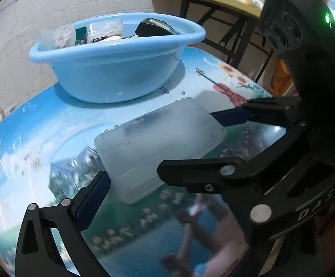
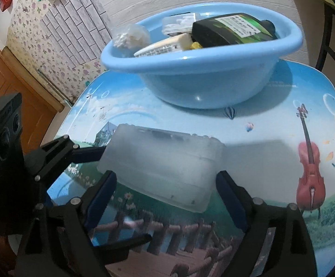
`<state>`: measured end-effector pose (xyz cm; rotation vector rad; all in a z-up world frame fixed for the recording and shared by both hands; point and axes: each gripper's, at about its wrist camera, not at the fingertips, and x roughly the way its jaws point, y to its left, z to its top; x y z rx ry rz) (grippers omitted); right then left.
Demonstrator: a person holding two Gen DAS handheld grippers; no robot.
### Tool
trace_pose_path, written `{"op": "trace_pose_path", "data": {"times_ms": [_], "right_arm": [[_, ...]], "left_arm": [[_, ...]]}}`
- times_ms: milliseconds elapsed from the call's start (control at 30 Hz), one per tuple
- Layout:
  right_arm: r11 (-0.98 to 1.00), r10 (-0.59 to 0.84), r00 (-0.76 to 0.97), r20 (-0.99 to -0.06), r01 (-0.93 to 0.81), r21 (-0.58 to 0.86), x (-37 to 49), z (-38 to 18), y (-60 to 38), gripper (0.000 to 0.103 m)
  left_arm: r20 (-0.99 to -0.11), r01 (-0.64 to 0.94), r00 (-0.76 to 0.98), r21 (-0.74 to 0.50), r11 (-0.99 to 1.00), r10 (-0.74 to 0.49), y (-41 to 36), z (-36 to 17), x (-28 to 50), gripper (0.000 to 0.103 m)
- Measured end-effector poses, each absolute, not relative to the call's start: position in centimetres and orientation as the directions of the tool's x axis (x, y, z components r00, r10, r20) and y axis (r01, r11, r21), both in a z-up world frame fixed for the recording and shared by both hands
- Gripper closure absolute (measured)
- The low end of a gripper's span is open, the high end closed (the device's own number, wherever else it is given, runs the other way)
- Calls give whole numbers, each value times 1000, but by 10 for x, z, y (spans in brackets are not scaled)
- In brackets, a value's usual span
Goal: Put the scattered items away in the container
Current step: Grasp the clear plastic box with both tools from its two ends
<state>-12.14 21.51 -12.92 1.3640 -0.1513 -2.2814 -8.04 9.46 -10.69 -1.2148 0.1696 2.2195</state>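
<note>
your frosted plastic box (image 2: 161, 167) lies flat on the printed tabletop (image 2: 259, 157), out of the blue basin (image 2: 204, 78), which sits just past it at 12 o'clock. the box is translucent, rectangular, with rounded corners and small bumps along the far edge. your right gripper (image 2: 166, 198) straddles its near end with the tongs wide, blue pads beside the box, and whether they touch it you can't tell from here. your left gripper (image 1: 167, 147) comes in from 9 o'clock with one pad at each end of the box, seemingly on it, though a real grip is not clear. the basin is smooth glossy plastic, round with a rolled rim, already crowded: a dark bottle (image 2: 234, 30) with a white label, a bag of cotton swabs (image 2: 130, 37), a cream tube (image 2: 167, 45), a clear tub (image 2: 179, 22). the tabletop is glossy with a violin (image 2: 310, 168) and sunflowers at 3 o'clock. a wooden side table (image 1: 213, 2) stands at 1 o'clock.
</note>
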Motion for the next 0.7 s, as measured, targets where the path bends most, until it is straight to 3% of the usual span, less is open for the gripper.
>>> {"op": "trace_pose_path", "data": {"times_ms": [500, 700], "right_arm": [[-872, -453, -412, -791, 390, 296, -114, -128, 200, 2], [-867, -466, -387, -795, 376, 326, -116, -127, 202, 1]], "left_arm": [[-822, -488, -478, -44, -872, 309, 111, -117, -80, 0], [-822, -446, -467, -100, -890, 327, 108, -112, -78, 0]]}}
